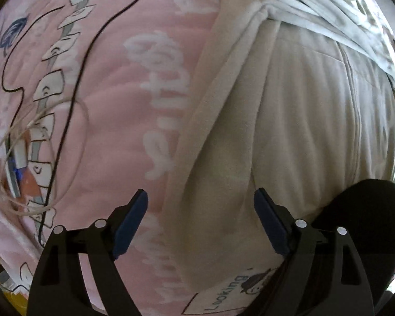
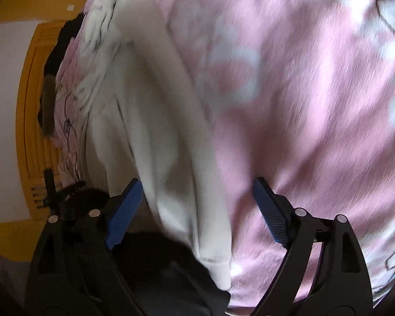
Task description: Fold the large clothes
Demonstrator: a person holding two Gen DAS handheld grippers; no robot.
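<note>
Cream garment (image 1: pixel 289 121), one piece, lies spread on the pink printed bedspread (image 1: pixel 113 100); its cuffed sleeve (image 2: pixel 213 258) ends near the bed's edge. I hold my left gripper (image 1: pixel 200 221) and right gripper (image 2: pixel 197 210) above it, jaws apart, gripping nothing.

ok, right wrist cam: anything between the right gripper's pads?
Yes. In the right wrist view the cream garment's sleeve runs down between the open right gripper's pads, unpinched, over the pink printed blanket.
</note>
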